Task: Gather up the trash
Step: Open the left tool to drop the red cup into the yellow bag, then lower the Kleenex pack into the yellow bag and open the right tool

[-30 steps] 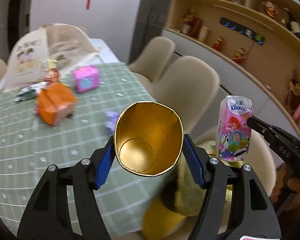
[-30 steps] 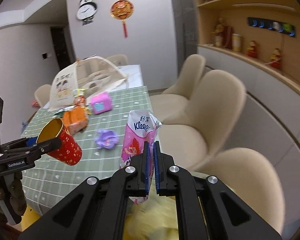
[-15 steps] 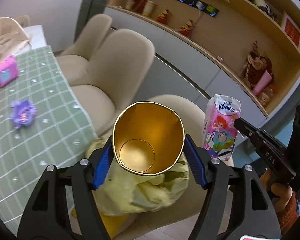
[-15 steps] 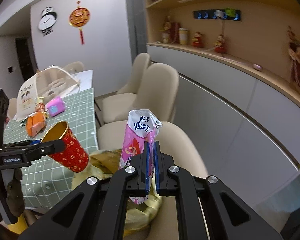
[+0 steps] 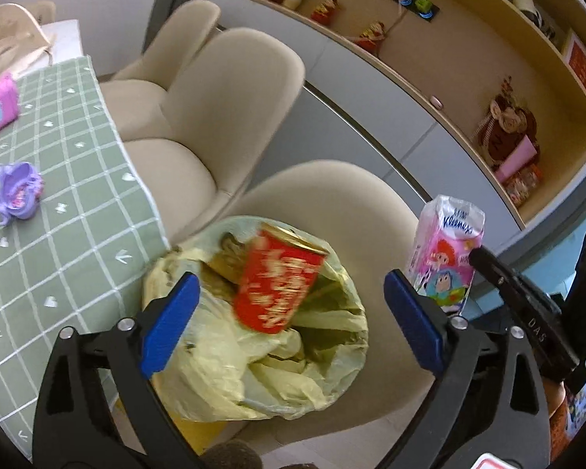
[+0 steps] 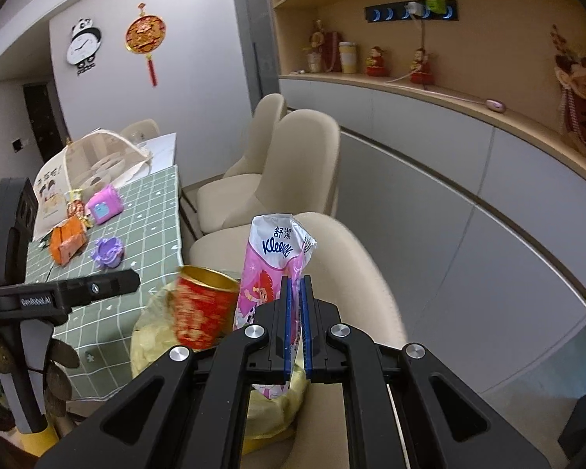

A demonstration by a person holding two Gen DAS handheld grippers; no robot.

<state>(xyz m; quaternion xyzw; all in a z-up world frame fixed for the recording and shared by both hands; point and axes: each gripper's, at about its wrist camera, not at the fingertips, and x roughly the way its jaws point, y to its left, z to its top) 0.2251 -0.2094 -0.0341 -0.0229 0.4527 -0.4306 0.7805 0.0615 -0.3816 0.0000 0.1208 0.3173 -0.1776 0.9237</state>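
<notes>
Both claws have swung away from the surface to above the chair seat, and the left claw (image 5: 289, 312), which gripped the red cup (image 5: 279, 281) a second ago, has just been opening its jaws; they now stand wide, touching nothing. One red cup, blurred, hangs between and beyond the blue pads over the mouth of the one yellow-green trash bag (image 5: 215, 375), tilted with its gold rim away from the camera. The right claw (image 6: 297, 305) is pinched narrow on one pink tissue pack (image 6: 273, 258), held upright just right of the bag.

On the green checked surface (image 6: 152, 211) four small things show: a pink box (image 6: 103, 205), a purple toy (image 6: 107, 252), an orange carton (image 6: 68, 242) and a small wrapper beside it. Three beige chairs (image 6: 301, 156) line its edge. The bag sits on the nearest seat, close against the cloth's hanging edge; open seat lies to its right.
</notes>
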